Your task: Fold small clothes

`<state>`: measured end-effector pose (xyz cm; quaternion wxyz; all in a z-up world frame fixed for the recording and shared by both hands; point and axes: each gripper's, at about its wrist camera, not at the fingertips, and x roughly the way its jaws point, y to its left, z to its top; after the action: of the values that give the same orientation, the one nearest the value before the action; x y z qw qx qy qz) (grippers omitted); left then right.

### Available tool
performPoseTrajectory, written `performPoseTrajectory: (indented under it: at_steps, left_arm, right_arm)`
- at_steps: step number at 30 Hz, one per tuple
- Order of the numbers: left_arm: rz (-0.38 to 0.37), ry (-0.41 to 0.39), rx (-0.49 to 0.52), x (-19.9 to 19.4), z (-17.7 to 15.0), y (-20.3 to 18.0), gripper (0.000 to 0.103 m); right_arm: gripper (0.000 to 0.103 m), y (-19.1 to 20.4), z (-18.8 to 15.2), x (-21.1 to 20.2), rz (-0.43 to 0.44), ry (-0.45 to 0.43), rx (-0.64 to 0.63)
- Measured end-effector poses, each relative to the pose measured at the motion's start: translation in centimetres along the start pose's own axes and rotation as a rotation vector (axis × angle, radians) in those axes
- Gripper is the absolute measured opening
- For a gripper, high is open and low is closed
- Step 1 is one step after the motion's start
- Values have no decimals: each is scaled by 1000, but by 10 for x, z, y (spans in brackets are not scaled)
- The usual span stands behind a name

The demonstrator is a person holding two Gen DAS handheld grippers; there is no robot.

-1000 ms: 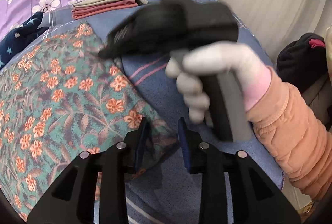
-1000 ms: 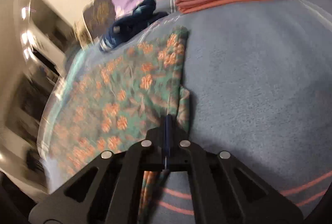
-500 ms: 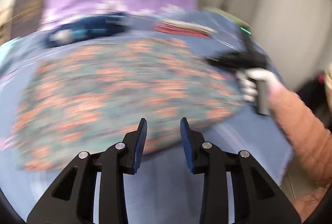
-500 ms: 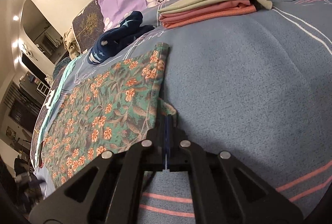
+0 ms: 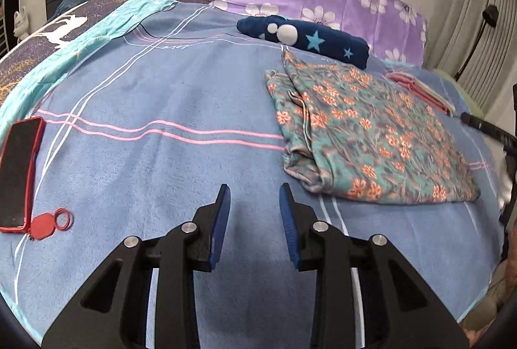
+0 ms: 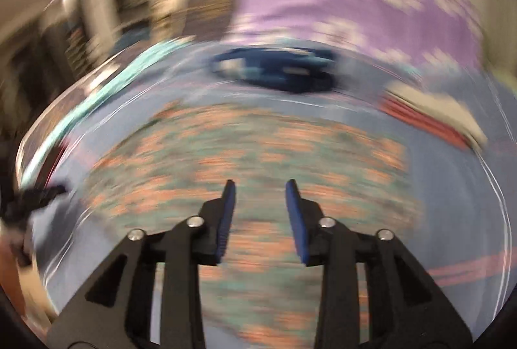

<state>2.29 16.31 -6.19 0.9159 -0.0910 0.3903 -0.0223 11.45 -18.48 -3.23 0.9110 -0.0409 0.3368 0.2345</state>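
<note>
Over bed — left claw (image 5: 253, 203) apart, empty | right claw (image 6: 260, 200) just opening, empty

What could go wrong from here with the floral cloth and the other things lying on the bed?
1. The teal cloth with orange flowers lies folded but bunched along its left edge; left so, the next fold may come out uneven.
2. The right gripper has just been opening with nothing between its fingers; the view is blurred, so a grasp now might miss.
3. The phone in the red case lies near the blanket's edge and might get knocked.

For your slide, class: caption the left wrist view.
Open left claw over a blue blanket, floral garment folded to its right.
</note>
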Motion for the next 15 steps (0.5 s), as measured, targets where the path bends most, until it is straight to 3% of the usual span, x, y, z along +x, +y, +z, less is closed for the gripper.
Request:
performPoseTrajectory:
  at_steps: [3, 5, 9, 11, 15]
  left_arm:
    - [-23, -5, 12, 2, -2, 4, 32]
    - [-36, -13, 3, 1, -4, 10, 33]
    - [-114, -33, -28, -4, -8, 19, 32]
    - [-210, -38, 39, -8, -7, 7, 32]
    - [-287, -45, 193, -6, -1, -21, 25]
  right_arm:
    - [37, 104, -7, 22, 87, 6, -276]
    - [38, 153, -19, 36, 109, 7, -415]
    - [39, 229, -47, 56, 59, -43, -699]
    - [39, 242, -51, 61, 70, -48, -737]
    - [39, 229, -43, 65, 77, 1, -648]
